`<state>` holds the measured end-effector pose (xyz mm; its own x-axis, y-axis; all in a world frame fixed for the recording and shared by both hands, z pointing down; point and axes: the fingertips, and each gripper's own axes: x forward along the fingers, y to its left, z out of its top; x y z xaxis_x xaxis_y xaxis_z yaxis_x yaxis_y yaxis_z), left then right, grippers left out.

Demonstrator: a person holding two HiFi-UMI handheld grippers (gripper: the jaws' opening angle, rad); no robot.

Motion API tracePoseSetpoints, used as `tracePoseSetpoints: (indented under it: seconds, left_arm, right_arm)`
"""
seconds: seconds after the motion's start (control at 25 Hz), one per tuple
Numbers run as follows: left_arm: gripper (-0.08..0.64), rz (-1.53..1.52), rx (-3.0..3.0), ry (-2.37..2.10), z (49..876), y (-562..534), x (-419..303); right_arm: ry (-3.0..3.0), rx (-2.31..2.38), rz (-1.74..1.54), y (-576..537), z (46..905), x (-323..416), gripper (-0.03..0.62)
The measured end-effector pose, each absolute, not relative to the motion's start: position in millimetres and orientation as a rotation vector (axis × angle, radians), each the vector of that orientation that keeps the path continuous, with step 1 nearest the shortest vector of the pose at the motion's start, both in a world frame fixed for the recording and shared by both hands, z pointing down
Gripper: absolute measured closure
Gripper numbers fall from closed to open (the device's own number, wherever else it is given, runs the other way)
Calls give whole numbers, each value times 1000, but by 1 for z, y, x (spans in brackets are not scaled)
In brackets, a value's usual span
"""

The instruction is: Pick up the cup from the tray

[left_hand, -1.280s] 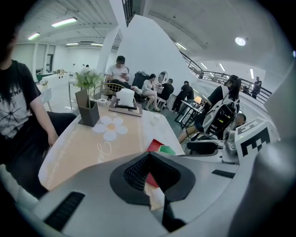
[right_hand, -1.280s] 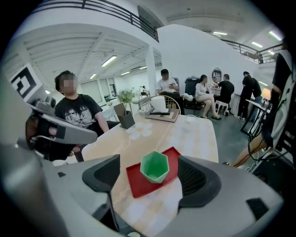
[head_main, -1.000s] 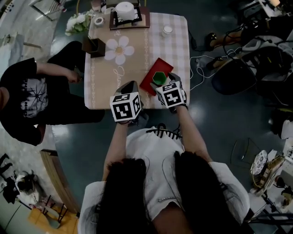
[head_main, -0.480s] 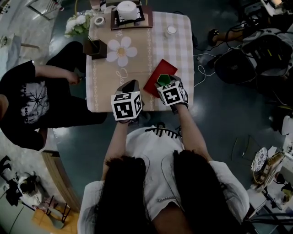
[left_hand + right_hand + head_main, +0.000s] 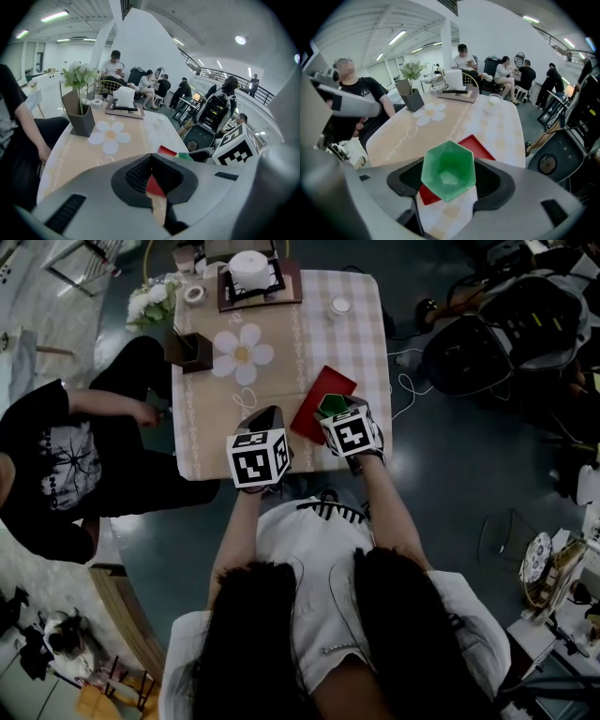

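Observation:
A green hexagonal cup (image 5: 329,405) (image 5: 448,170) stands on the near corner of the red tray (image 5: 321,390) (image 5: 482,144), at the table's near right. My right gripper (image 5: 334,411) (image 5: 449,183) reaches around the cup, one jaw on each side. Its jaws are closing, and the cup's rim hides where the pads meet its wall. My left gripper (image 5: 265,418) (image 5: 153,180) hovers over the table's near edge, left of the tray. It is shut and holds nothing. A thin slit between its pads shows the tray (image 5: 166,150) and a bit of the cup (image 5: 185,156).
A flower-shaped mat (image 5: 242,353), a dark holder (image 5: 186,346) and a white pot on a wooden board (image 5: 251,273) lie farther back. A small white cup (image 5: 340,306) stands at the far right. A person in black (image 5: 66,456) sits at the table's left side.
The right gripper has moved forward so the cup now sits between its jaws, and the jaws have narrowed. The left gripper has stayed put.

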<state>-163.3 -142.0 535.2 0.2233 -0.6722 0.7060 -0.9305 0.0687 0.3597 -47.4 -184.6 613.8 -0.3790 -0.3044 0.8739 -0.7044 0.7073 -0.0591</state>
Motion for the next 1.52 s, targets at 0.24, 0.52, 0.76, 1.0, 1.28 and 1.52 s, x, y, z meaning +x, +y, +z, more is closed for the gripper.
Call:
tracePoseSetpoints:
  seconds: [0.24, 0.52, 0.76, 1.0, 1.28, 1.52]
  left_arm:
    - [552, 387, 1691, -1502, 532, -148, -154]
    - [552, 400, 1718, -1465, 534, -151, -135]
    - [552, 426, 1771, -1422, 533, -155, -115]
    - [552, 450, 1818, -1394, 530, -156, -101]
    - [552, 495, 1825, -1383, 535, -151, -97]
    - [552, 507, 1823, -1386, 537, -152, -102]
  right_arm:
    - [-1990, 828, 552, -185, 603, -32, 279]
    - [-1943, 865, 485, -175, 598, 0, 280]
    - [-1915, 931, 575, -166, 600, 26, 281]
    - [-1882, 976, 597, -160, 602, 50, 281]
    - [-1851, 976, 633, -149, 619, 65, 281]
    - [-1860, 967, 661, -141, 633, 68, 279]
